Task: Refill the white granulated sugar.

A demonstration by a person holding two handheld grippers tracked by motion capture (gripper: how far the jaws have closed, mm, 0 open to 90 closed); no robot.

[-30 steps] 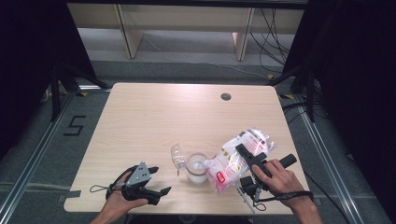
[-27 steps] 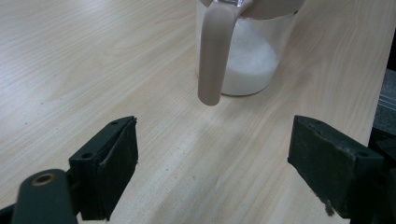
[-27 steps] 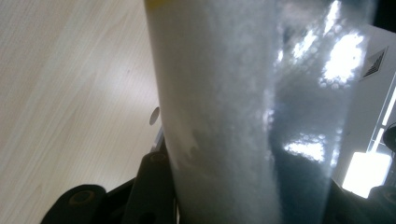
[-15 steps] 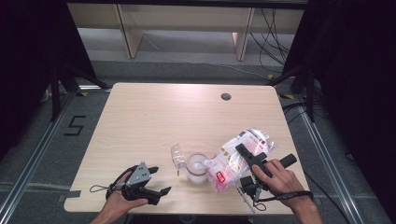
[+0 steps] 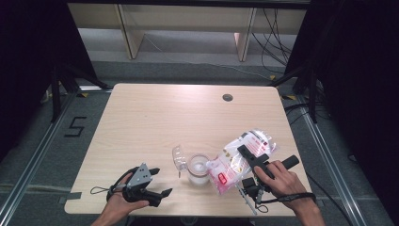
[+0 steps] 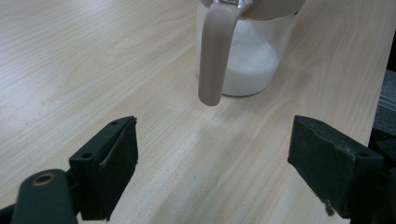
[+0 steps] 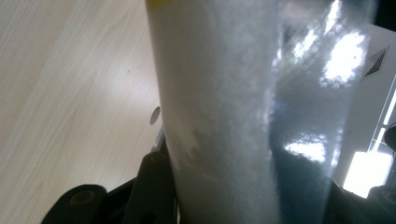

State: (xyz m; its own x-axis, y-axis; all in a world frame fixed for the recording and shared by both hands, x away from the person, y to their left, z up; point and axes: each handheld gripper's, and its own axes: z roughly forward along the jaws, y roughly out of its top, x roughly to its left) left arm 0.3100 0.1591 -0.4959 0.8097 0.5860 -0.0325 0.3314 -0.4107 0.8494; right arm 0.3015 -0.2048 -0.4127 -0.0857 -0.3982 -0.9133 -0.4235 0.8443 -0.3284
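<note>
High view: light wood worktop (image 5: 155, 122), one clear jar (image 5: 198, 168) near front edge, lid (image 5: 178, 157) flipped open at its left, white grains inside. One plastic bag (image 5: 240, 157) with red print, tilted with its low end at the jar's rim, upper end up and right. One dark round hole (image 5: 227, 97) in worktop far side.

Left gripper view adds what the high view lacks: beige strap-like handle (image 6: 214, 51) hanging down jar front, white grains (image 6: 247, 65) filling the jar's lower part, jar (image 6: 261, 46) standing on bare wood ahead of the tongs.

Right gripper view, close up: bag (image 7: 224, 116) wall, white grains packed inside, clear shiny film on the right, worktop (image 7: 70, 93) behind at left.

Left tongs (image 5: 157, 184) in left hand (image 5: 123, 202) at front left corner, well apart from jar; jaws wide apart, nothing between, touching nothing. Right tongs (image 5: 251, 157) in right hand (image 5: 277, 181), clamped on the bag, jaws partly closed round its middle, bag lifted off worktop at that end.

Count: two tongs, two hands, one jar, one lid, one bag.
</note>
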